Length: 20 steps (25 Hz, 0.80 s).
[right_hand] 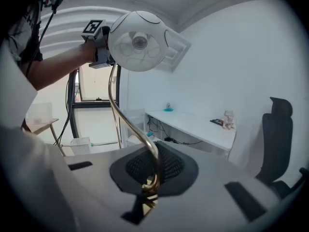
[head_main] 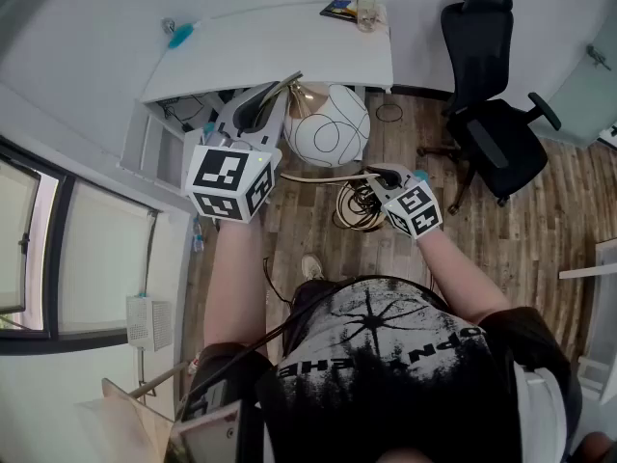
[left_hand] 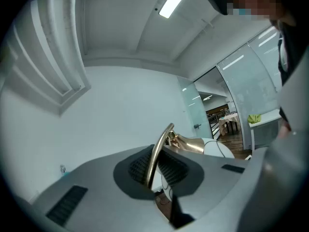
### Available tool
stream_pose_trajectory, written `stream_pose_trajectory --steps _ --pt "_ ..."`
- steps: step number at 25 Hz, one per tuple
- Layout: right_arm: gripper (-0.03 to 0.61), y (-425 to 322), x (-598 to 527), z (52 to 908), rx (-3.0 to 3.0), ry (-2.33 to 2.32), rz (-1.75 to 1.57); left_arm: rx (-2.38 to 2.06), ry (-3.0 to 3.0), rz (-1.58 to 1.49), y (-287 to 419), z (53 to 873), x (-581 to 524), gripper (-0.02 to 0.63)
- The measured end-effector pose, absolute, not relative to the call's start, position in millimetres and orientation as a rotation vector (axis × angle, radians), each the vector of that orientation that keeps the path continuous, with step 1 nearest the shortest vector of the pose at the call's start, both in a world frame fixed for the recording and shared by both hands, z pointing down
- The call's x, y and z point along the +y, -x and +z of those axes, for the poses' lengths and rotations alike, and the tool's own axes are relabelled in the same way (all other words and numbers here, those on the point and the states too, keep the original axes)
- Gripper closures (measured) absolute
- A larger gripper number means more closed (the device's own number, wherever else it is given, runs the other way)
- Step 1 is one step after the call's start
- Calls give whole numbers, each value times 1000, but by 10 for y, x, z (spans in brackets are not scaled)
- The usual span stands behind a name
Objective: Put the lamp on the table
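Note:
The lamp has a white globe shade [head_main: 328,125] with thin black lines and a curved brass stem [head_main: 289,87], and it hangs in the air between both grippers, in front of the white table [head_main: 270,51]. My left gripper [head_main: 262,99] is shut on the upper stem [left_hand: 157,158], next to the brass cap of the shade [left_hand: 217,149]. My right gripper [head_main: 374,174] is shut on the lower stem [right_hand: 154,166], above a brass and black coil [head_main: 357,205] at the lamp's foot. In the right gripper view the shade [right_hand: 137,41] stands high, with the left gripper [right_hand: 99,42] behind it.
A black office chair [head_main: 492,114] stands right of the table on the wood floor. On the table's far end lie a dark book [head_main: 339,10] and a small pale object; a teal item [head_main: 180,35] sits at its left. Cables hang under the table. A window [head_main: 39,249] fills the left.

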State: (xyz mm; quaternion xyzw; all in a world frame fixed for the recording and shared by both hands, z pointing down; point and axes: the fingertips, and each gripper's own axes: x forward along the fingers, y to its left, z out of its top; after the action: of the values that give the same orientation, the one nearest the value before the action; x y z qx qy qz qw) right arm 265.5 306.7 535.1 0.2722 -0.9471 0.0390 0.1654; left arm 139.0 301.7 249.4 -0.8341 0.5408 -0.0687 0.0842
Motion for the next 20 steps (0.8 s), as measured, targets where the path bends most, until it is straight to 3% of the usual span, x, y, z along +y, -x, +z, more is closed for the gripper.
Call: stream_pose_trajectory --steps 20 --pt "558 -2626 2902 5439 -2707 -758 101 1644 2473 -214 -1360 2596 2936 586"
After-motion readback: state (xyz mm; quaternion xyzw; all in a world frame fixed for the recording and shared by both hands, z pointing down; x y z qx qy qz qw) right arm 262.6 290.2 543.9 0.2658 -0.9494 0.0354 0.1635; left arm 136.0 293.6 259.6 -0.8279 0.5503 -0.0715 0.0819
